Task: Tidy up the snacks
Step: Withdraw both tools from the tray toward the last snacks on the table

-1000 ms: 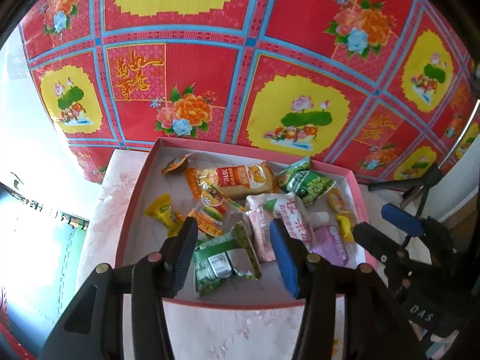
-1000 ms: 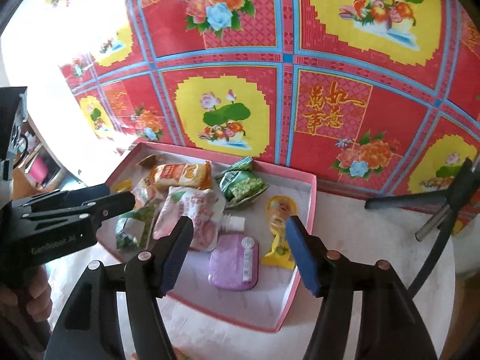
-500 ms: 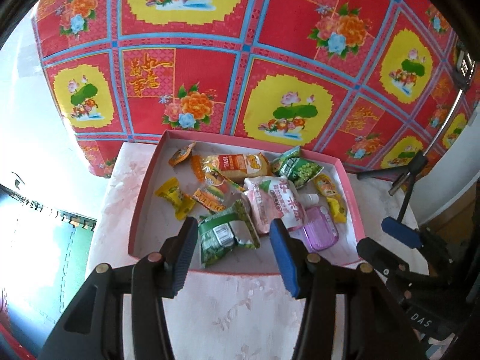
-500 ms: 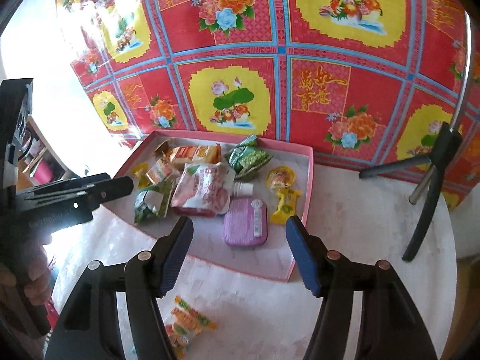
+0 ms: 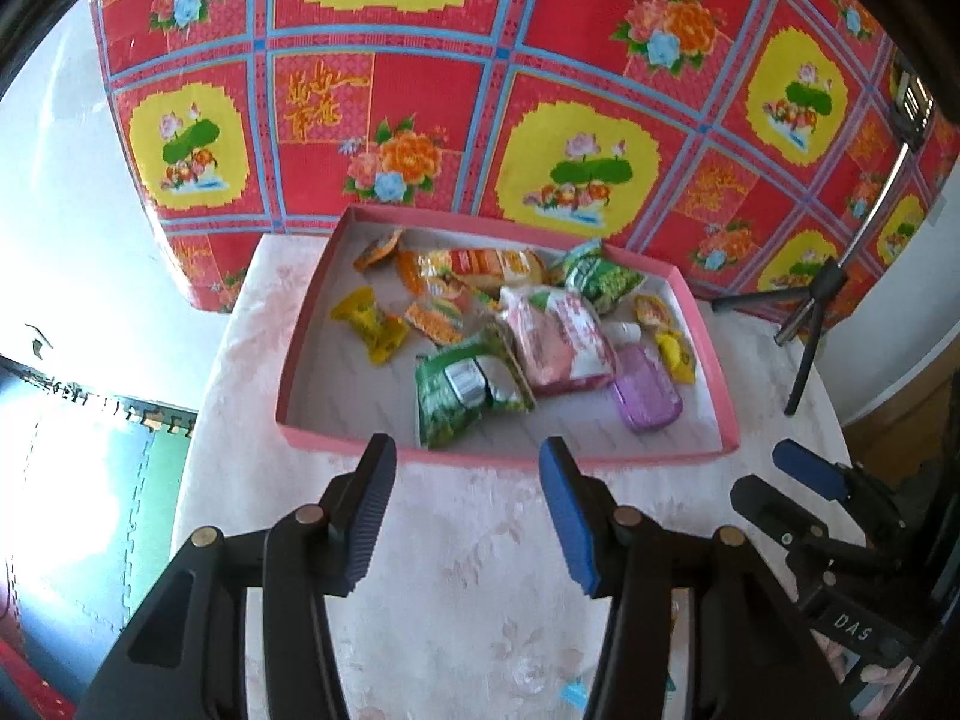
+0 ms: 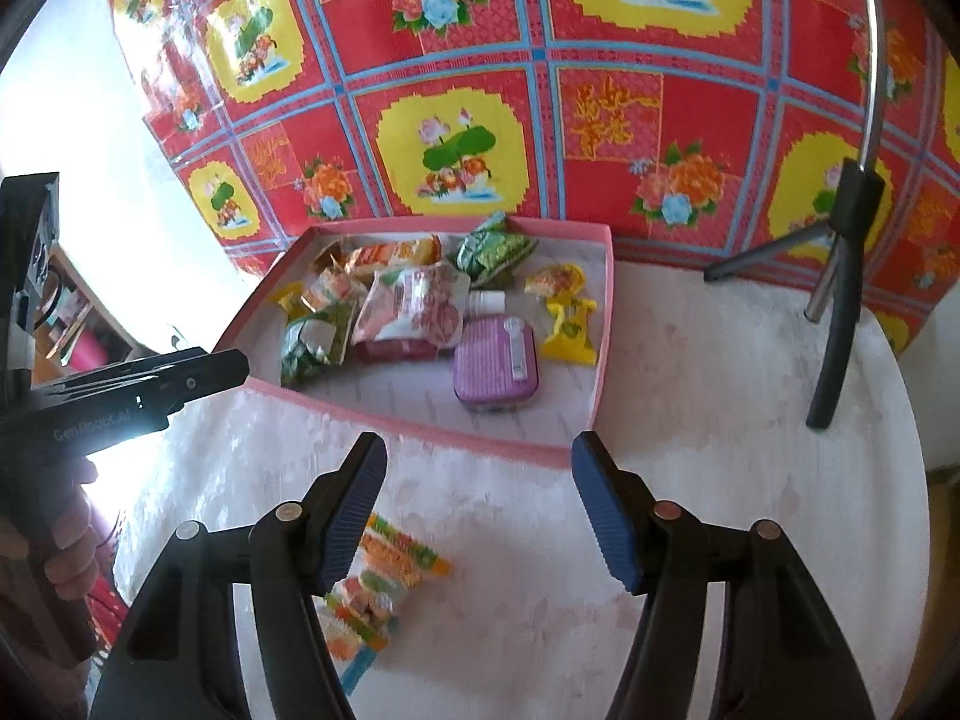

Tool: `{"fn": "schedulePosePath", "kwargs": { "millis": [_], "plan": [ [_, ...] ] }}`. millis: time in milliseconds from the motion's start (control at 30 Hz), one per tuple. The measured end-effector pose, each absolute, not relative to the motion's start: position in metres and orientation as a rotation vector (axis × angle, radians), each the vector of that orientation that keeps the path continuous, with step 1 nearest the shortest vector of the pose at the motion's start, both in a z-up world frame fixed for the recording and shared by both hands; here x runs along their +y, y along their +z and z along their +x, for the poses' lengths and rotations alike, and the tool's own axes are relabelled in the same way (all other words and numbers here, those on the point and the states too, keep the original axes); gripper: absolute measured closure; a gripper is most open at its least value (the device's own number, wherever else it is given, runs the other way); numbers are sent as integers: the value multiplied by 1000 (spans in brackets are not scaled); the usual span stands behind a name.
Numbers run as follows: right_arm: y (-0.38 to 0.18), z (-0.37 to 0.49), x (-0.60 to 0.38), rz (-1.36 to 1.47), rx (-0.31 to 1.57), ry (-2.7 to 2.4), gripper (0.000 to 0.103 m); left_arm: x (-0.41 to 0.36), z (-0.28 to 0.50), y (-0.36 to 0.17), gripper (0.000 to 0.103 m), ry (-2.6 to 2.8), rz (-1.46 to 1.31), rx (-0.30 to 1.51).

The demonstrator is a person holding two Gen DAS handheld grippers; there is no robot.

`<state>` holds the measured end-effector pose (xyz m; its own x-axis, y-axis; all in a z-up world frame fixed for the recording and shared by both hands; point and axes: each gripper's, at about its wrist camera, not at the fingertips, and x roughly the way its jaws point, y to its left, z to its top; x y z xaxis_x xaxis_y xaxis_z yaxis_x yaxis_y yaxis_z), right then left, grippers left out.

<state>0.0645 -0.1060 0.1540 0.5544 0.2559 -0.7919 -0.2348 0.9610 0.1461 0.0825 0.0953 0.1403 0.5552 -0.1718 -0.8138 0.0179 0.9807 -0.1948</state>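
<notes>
A: Both tongs are hanging released over the pale, flower-patterned bench, gripping nothing. The left tongs are now sitting short of the pink box; a second ago their ribbed pads were framing the green packet inside it.

B: The right tongs are pulling back too. A striped orange snack packet, out of view a second ago, is now lying on the bench by the left pad, outside the box.

A: The snacks themselves are staying put in the shallow cardboard box: crinkly foil packets, a soft pink pouch, a rounded purple case, a yellow wrapped sweet.

B: Behind, a glossy red checked cloth with yellow medallions is hanging, and a black tripod leg is standing on the bench to the right.
</notes>
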Motion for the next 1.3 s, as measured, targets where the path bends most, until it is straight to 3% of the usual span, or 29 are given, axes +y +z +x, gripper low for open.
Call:
{"fn": "schedulePosePath", "kwargs": {
  "millis": [1300],
  "plan": [
    [116,-12,-122,106,1043,239,37,51,4,124,51,-379,-147,1116]
  ]
}}
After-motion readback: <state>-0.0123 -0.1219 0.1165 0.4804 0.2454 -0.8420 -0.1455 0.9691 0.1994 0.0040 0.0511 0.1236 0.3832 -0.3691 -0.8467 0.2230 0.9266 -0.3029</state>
